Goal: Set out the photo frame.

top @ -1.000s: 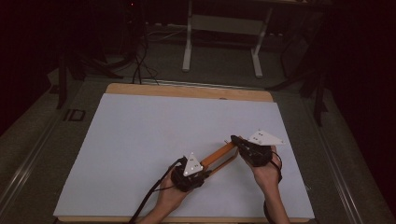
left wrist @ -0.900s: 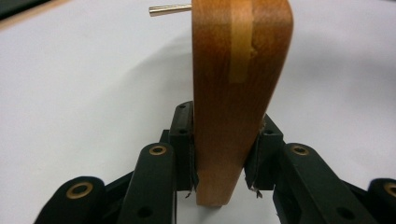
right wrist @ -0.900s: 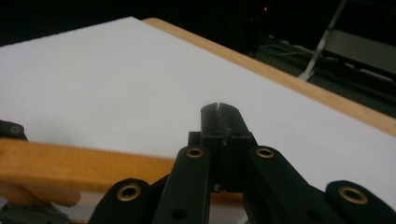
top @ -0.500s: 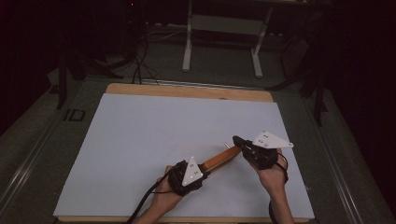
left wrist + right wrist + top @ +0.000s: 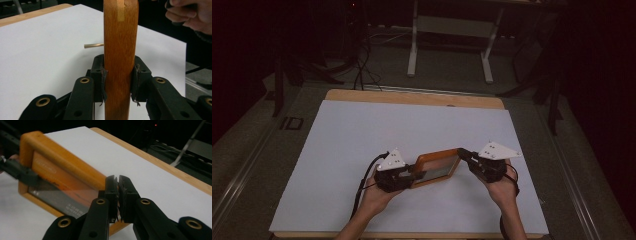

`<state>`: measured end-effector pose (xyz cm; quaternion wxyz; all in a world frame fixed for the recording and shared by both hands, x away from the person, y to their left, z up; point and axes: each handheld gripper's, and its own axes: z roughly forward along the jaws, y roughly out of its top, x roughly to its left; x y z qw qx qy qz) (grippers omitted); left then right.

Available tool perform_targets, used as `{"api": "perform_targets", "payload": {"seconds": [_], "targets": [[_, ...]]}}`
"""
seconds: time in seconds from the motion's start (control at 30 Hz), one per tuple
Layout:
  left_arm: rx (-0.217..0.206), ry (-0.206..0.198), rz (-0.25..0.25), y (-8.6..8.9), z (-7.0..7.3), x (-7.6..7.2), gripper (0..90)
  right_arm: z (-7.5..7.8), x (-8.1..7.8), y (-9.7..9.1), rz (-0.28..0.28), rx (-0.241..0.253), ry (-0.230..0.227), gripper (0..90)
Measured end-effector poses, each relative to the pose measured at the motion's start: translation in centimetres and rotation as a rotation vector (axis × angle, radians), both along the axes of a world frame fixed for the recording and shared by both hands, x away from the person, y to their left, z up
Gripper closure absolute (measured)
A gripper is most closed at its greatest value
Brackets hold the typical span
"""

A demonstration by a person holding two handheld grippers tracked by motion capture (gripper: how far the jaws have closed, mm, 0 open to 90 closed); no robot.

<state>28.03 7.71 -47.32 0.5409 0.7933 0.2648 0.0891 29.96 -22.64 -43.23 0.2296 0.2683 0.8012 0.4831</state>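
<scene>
Left gripper clamped on wooden frame, right gripper nearly closed, empty, jaws just easing apart; keep frame level near table's front edge.

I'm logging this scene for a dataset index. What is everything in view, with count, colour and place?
wooden frame: one, orange-brown, with a dark glass-like panel; held above the near middle of the sheet, between the two grippers.
metal rod: one, brass-coloured; sticks out from behind the frame in the left gripper view.
white sheet: one, covers most of the tabletop.
table: one, light wood; bare strip at the far edge.
stand legs: two, white; on the floor beyond the table.
cables: a few, black; on the floor at far left.
left gripper: one, black; pads clamp the frame's edge.
right gripper: one, black; jaws nearly together at the frame's other end, what they pinch is unclear.
hands: two, at the near edge.
</scene>
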Motion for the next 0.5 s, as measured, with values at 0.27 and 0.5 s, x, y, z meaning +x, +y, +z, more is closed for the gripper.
{"api": "perform_targets", "payload": {"seconds": [0.27, 0.5], "targets": [[-0.027, 0.014, -0.009, 0.8, 0.9, 0.5, 69.2, 0.0, 0.0, 0.3, 0.059, 0.008, 0.026, 80.6], [-0.031, 0.015, -0.015, 0.9, 1.4, 0.6, 69.2, -0.1, 0.2, 0.5, 0.08, 0.002, 0.04, 73.6]]}}
